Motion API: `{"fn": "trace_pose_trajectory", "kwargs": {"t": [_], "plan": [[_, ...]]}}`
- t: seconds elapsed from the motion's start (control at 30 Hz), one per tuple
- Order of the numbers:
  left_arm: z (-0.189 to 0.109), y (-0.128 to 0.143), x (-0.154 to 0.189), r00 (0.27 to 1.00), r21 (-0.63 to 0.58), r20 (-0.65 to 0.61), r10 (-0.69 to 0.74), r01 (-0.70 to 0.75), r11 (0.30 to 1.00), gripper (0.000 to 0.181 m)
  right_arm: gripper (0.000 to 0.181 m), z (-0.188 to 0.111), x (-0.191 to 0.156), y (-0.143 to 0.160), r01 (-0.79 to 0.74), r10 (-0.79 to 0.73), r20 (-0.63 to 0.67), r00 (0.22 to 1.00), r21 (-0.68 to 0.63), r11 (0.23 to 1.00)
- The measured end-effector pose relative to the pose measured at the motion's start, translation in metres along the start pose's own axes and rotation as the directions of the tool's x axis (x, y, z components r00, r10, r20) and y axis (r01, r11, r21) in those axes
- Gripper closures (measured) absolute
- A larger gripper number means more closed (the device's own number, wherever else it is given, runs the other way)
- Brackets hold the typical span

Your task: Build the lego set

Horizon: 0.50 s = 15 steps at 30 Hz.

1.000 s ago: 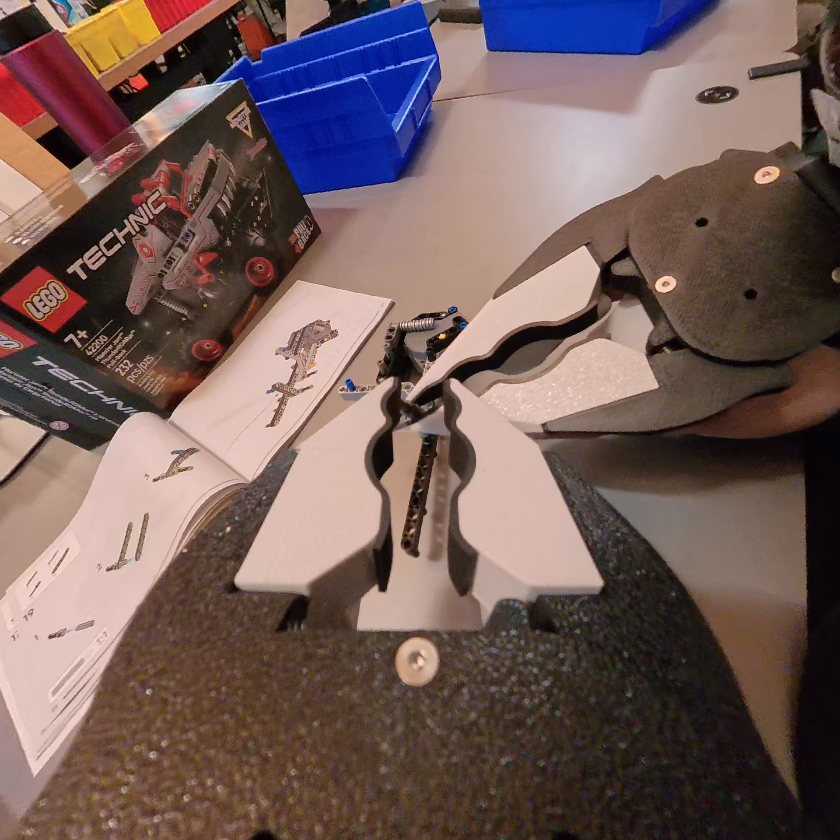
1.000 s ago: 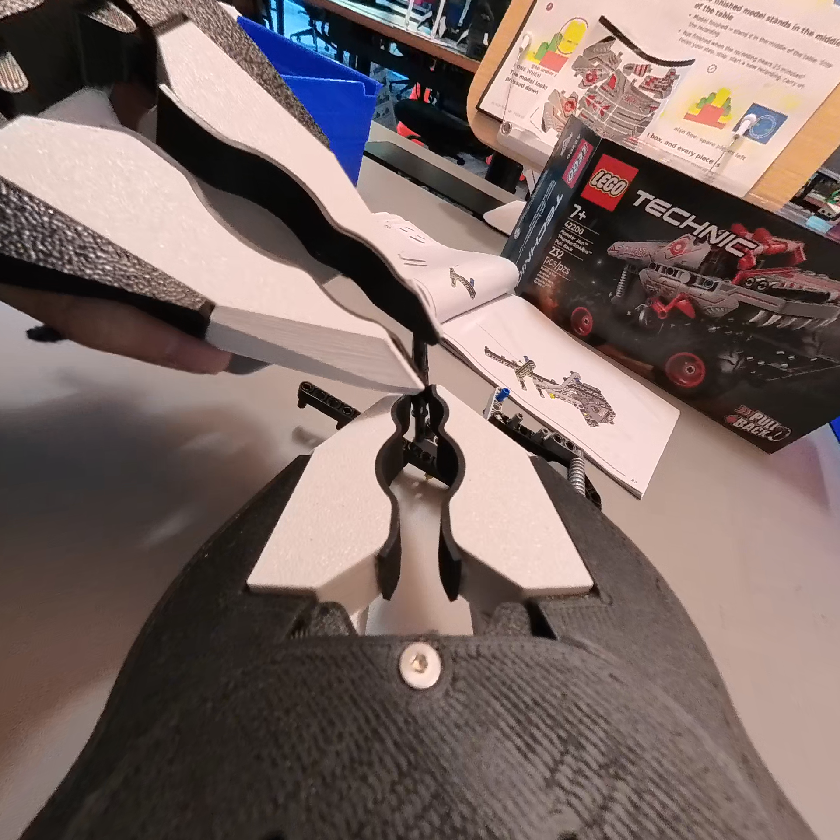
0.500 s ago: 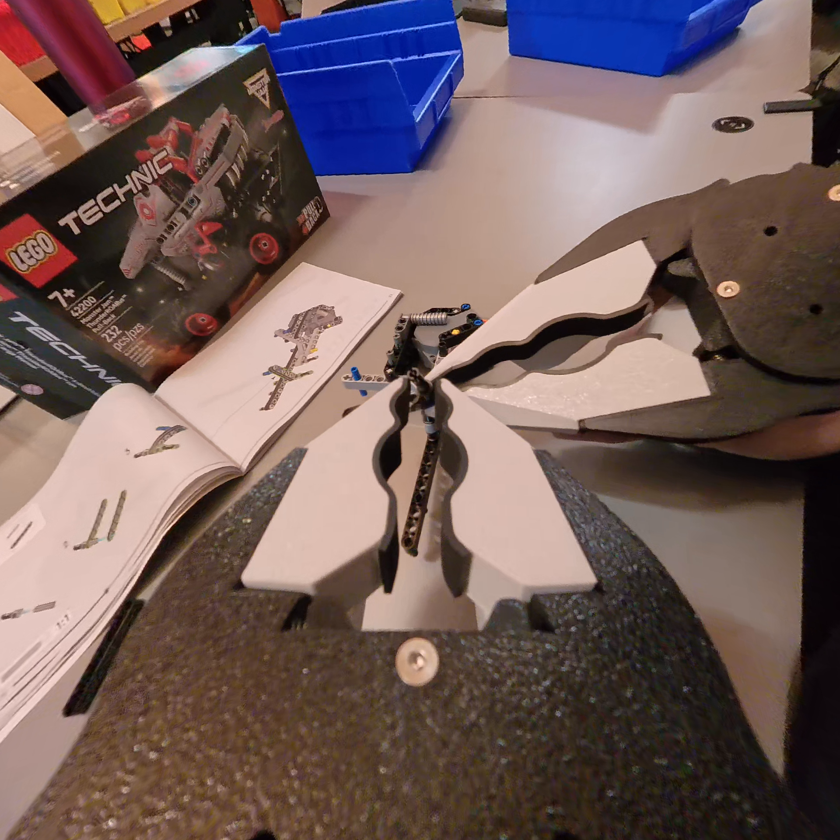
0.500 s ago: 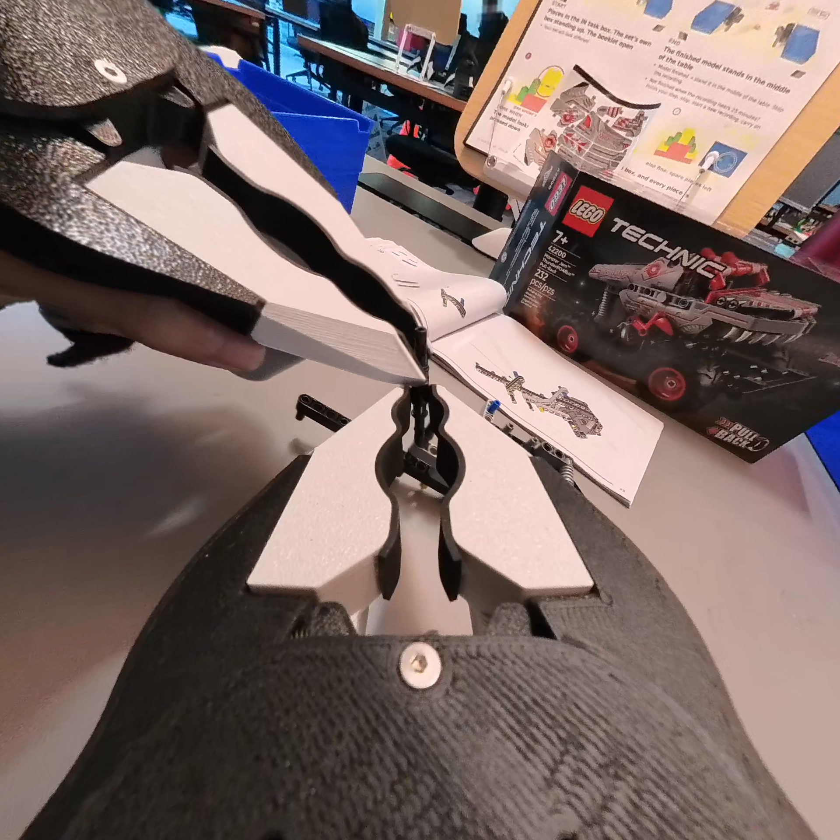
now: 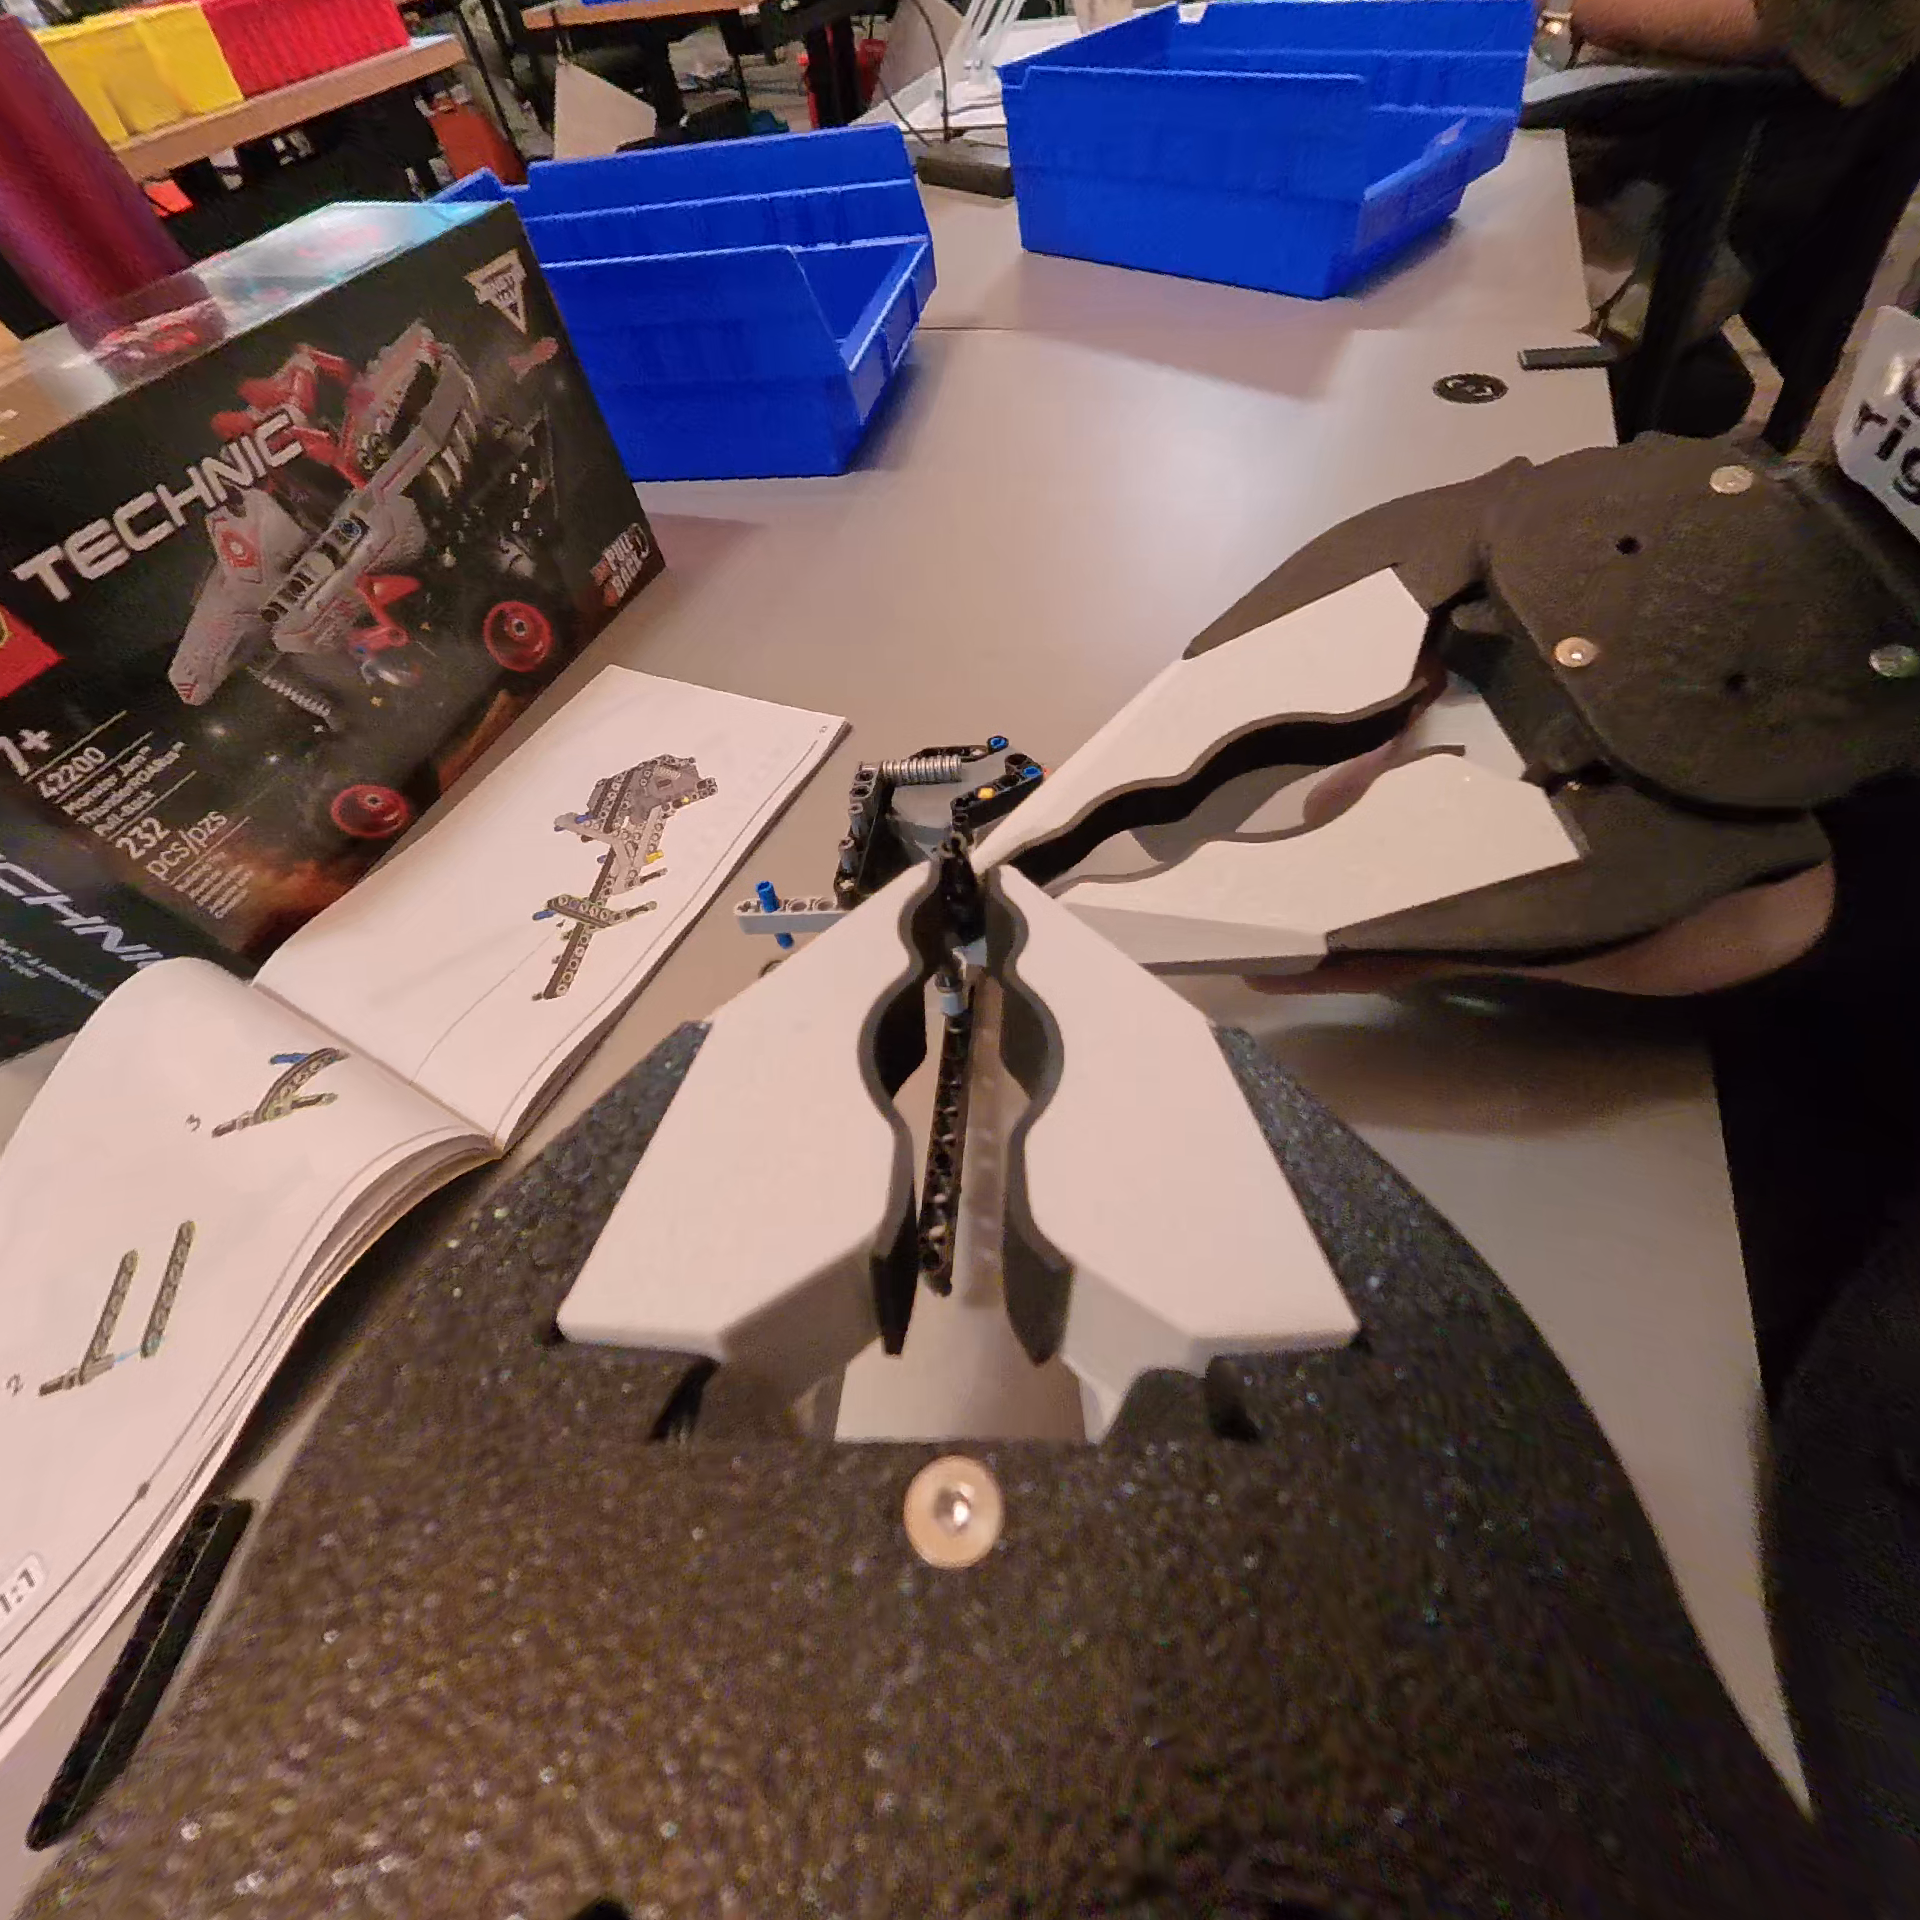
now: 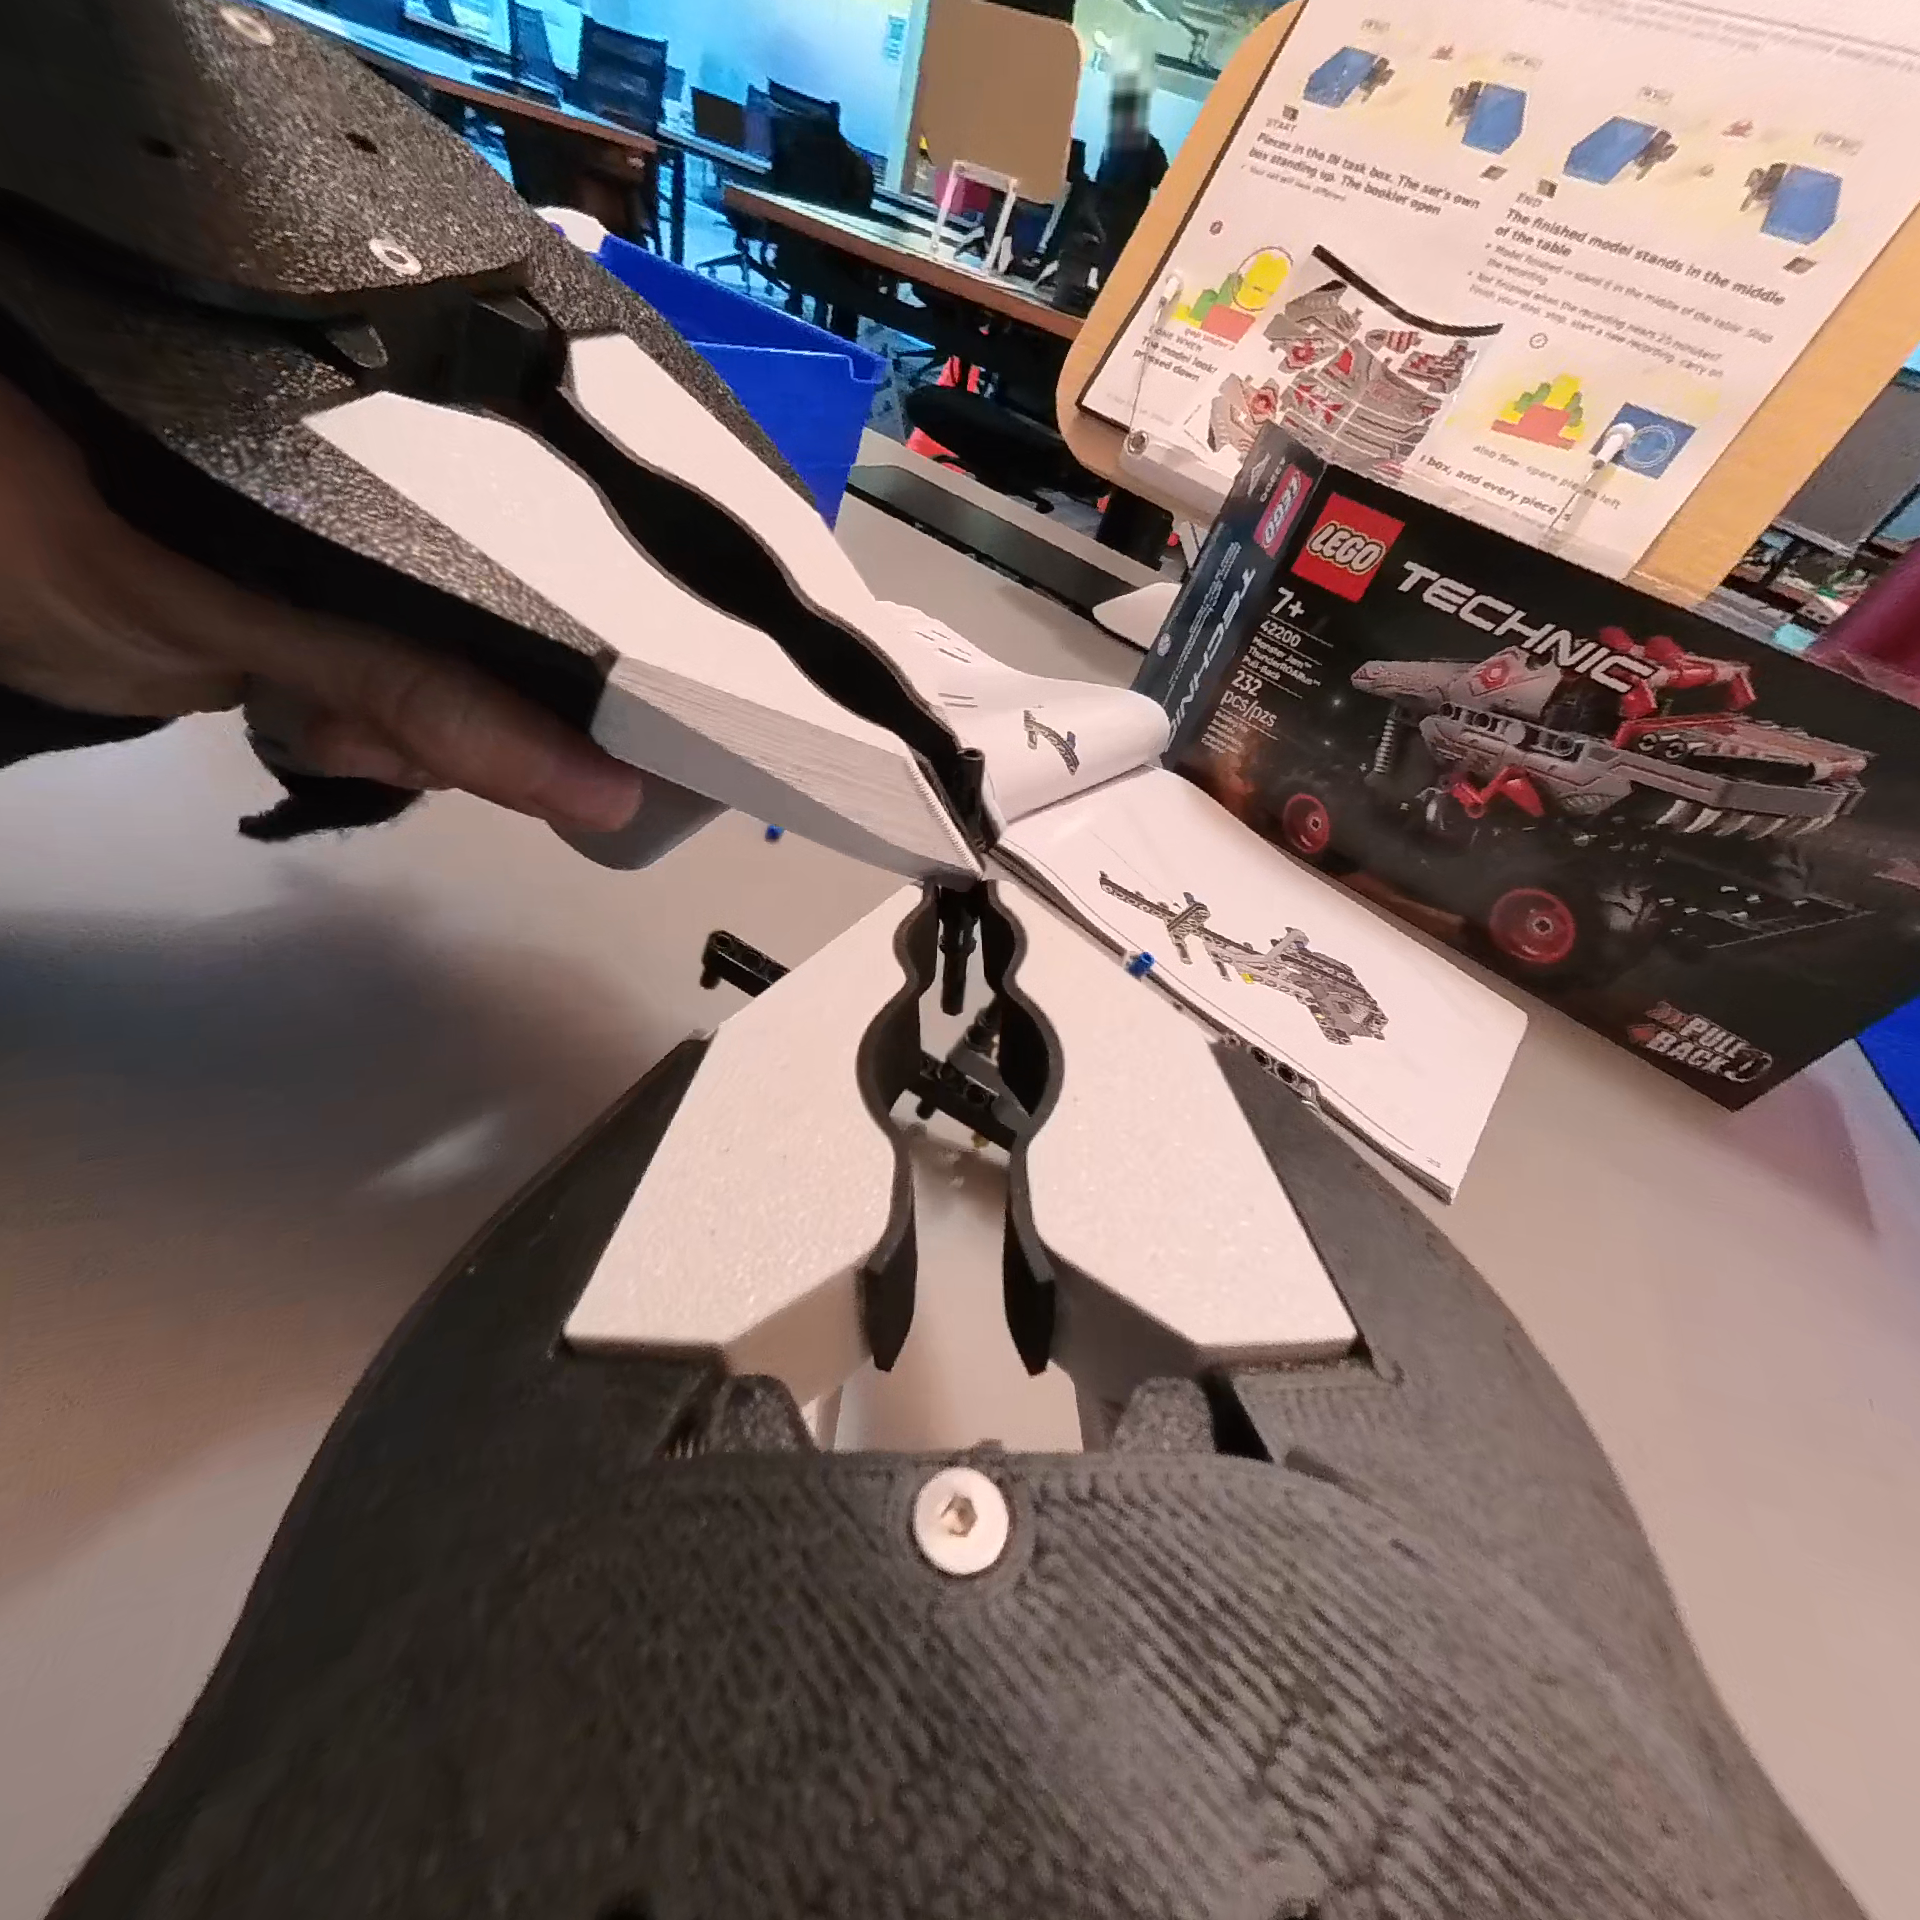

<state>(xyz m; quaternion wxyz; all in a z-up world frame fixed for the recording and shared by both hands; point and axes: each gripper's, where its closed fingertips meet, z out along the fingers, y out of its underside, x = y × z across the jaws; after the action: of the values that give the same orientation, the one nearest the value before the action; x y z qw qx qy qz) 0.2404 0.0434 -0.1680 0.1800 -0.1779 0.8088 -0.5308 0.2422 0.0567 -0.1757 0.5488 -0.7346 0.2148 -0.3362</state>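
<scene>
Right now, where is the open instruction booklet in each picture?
Left wrist view: the instruction booklet lies open on the table at left, in front of the Lego box.
Right wrist view: the booklet lies right of centre, behind the right gripper, again in front of the box.
Shared landmark: the Lego box standing just behind the booklet.
</scene>
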Motion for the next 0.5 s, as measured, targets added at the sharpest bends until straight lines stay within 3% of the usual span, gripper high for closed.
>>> {"fn": "trace_pose_trajectory", "kwargs": {"t": [0.23, 0.5], "plan": [[-0.0054, 0.0014, -0.0044, 0.999, -0.020, -0.001, 0.044, -0.044, 0.999, 0.177, 0.170, 0.0011, 0.0015, 0.0021, 0.007, -0.007, 0.001, 1.000, -0.013, 1.000], [-0.0073, 0.0018, -0.0007, 0.997, -0.032, -0.023, 0.079, -0.080, 0.996, 0.177, 0.175, 0.0019, -0.0055, 0.0020, 0.016, -0.015, 0.048, 0.999, -0.014, 1.000]]}}
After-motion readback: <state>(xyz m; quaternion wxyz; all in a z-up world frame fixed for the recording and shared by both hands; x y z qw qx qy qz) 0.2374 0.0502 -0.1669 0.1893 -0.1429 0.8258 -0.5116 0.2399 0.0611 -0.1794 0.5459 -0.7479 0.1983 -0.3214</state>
